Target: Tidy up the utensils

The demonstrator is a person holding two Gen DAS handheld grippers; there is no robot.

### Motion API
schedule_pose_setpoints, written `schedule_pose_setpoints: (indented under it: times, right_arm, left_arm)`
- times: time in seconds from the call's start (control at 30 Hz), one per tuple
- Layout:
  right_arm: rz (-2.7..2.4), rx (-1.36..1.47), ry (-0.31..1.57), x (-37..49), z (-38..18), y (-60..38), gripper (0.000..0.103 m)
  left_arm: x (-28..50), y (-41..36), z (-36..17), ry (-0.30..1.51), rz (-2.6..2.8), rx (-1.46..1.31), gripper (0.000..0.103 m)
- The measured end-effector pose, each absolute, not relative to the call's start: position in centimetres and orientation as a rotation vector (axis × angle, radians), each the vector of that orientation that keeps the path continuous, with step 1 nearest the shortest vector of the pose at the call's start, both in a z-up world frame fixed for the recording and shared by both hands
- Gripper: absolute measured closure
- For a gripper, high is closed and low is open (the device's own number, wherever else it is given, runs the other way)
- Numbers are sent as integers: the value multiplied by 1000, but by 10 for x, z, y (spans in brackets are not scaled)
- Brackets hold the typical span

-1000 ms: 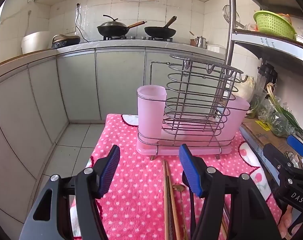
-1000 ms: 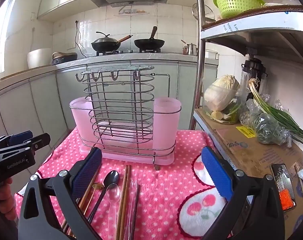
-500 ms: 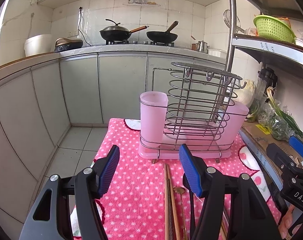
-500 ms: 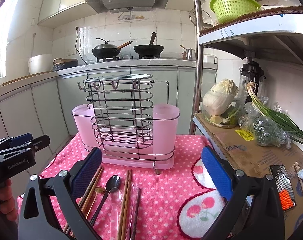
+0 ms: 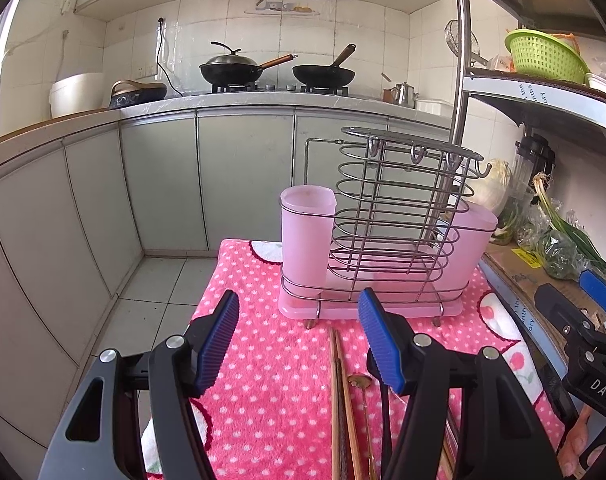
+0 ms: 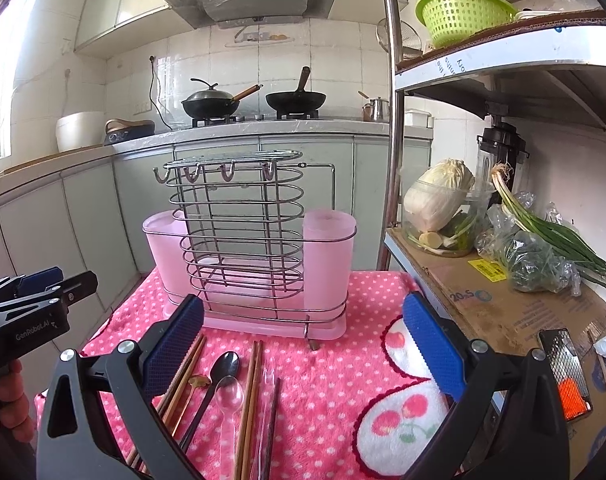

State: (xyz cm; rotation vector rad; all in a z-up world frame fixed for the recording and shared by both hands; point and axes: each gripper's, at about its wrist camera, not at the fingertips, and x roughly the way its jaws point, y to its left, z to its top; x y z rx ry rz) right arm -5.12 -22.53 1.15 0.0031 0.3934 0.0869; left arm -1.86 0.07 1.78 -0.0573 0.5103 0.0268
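A wire utensil rack [image 6: 239, 236] with two pink cups [image 6: 330, 256] stands on a pink dotted cloth [image 6: 327, 376]; it also shows in the left wrist view [image 5: 387, 224]. Loose utensils lie on the cloth in front of it: wooden chopsticks [image 6: 250, 396], a black spoon [image 6: 223, 364], a clear plastic spoon [image 6: 229, 396] and a small brass spoon [image 6: 199, 381]. My right gripper [image 6: 303, 344] is open and empty above them. My left gripper [image 5: 299, 340] is open and empty, with chopsticks [image 5: 339, 392] below it.
A metal shelf [image 6: 503, 308] at the right holds cabbage [image 6: 439, 196], green onions [image 6: 543, 228] and a cardboard sheet. A green basket [image 6: 463, 12] sits on the upper shelf. Grey cabinets and a stove with two pans [image 5: 231, 68] are behind. The tiled floor lies left of the cloth.
Both grippers have risen and tilted up a little, so the rack sits lower in both views. Both stay open and empty; the utensils have not moved.
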Motion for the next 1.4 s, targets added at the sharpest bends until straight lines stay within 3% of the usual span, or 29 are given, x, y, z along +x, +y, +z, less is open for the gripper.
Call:
schedule_pose_setpoints:
  times: [1.2,1.4]
  right_arm:
    - [111,10,390,-50,9,-225,3]
    - [122,0,393,-50,9,-223,7]
  left_arm:
    - [-15,0,10,520,34,-50,41]
    - [-15,0,10,520,34,-49,41]
